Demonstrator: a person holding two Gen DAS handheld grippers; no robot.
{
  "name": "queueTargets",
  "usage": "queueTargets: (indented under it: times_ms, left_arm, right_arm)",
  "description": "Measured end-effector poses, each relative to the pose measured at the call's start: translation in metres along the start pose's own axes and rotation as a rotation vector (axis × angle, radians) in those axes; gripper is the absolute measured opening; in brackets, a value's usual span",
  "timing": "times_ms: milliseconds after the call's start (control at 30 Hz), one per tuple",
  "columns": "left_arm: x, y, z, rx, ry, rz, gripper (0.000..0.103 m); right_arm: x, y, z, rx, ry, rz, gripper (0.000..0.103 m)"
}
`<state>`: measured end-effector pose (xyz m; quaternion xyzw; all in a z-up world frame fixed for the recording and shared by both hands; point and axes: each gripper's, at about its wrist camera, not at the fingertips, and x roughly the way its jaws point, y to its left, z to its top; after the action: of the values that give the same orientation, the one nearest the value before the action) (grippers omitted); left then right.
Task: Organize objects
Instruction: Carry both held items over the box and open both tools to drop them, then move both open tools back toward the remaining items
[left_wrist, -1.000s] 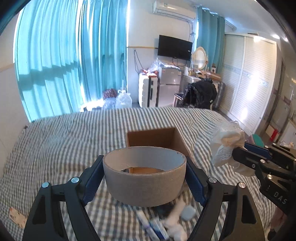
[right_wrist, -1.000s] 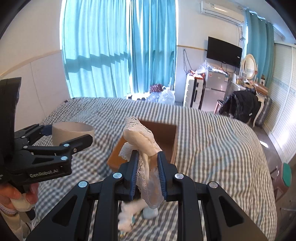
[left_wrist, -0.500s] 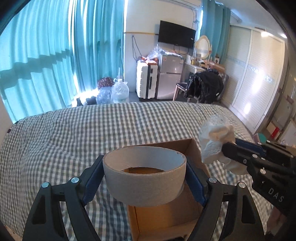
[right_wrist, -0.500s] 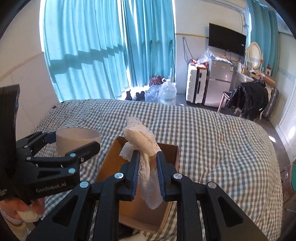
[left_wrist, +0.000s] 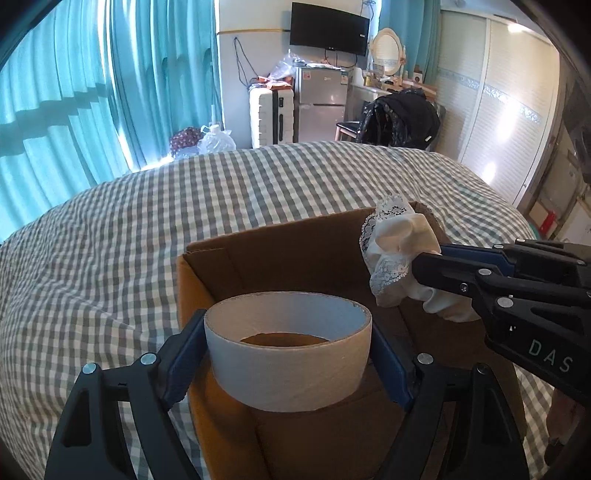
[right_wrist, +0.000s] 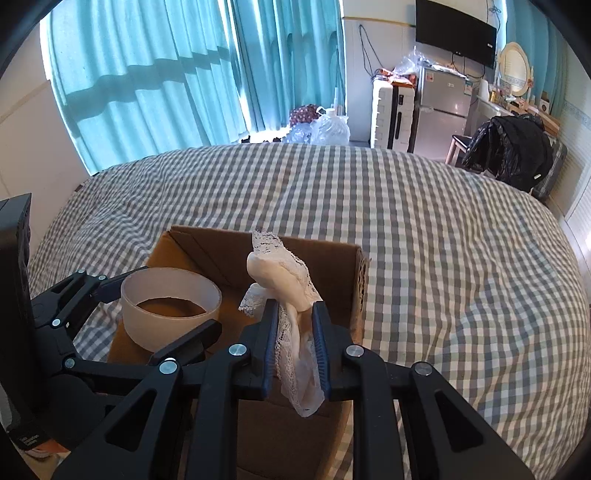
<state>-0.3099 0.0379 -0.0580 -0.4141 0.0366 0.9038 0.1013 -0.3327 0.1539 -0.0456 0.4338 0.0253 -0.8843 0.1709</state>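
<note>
My left gripper (left_wrist: 288, 354) clamps a tape roll (left_wrist: 288, 358) across its outside, the pads pressing on opposite sides of the ring. It looks like stiff, light cardboard with little tape left on it, so the hold across the widest part suits it (squeeze much harder and I'd guess the ring goes oval). My right gripper (right_wrist: 295, 339) is pinched nearly closed on a lace cloth (right_wrist: 288, 295), a soft, limp bundle that bulges above the pads and hangs loose below. Cloth like this weighs almost nothing and won't break, but a loose corner could snag on the pads at release, so a bunched middle is the better place to hold.

Both things hang just over the open cardboard box (left_wrist: 280, 254), roll on the left, cloth toward the right wall. The box sits on the checked bed (right_wrist: 424, 240).

Count: two grippers, one roll, one cloth, one box; its floor, where visible, looks bare.
</note>
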Motion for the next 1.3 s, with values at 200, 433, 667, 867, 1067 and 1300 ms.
queueTargets:
  times_ms: [200,433,667,867,1067,1300]
  left_arm:
    - [-0.009,0.002,-0.001,-0.009,-0.002,0.006,0.092]
    - [-0.064,0.001,-0.001,-0.012,-0.039,0.034,0.092]
    - [-0.157,0.002,-0.001,0.002,-0.118,0.091,0.092]
    - [-0.228,-0.001,-0.001,-0.002,-0.172,0.109,0.092]
    - [-0.278,-0.014,-0.027,0.046,-0.188,0.157,0.092]
    - [-0.284,-0.009,-0.099,0.008,-0.149,0.116,0.092]
  right_arm:
    - [-0.024,-0.004,0.005,0.045,-0.080,0.021,0.064]
    - [-0.093,0.007,0.007,0.027,-0.181,0.001,0.073]
    - [-0.193,0.018,0.008,-0.009,-0.268,-0.064,0.073]
    - [-0.275,0.035,-0.007,-0.037,-0.315,-0.124,0.074]
    - [-0.330,0.060,-0.047,-0.081,-0.346,-0.114,0.074]
    - [-0.316,0.078,-0.133,-0.100,-0.277,-0.047,0.076]
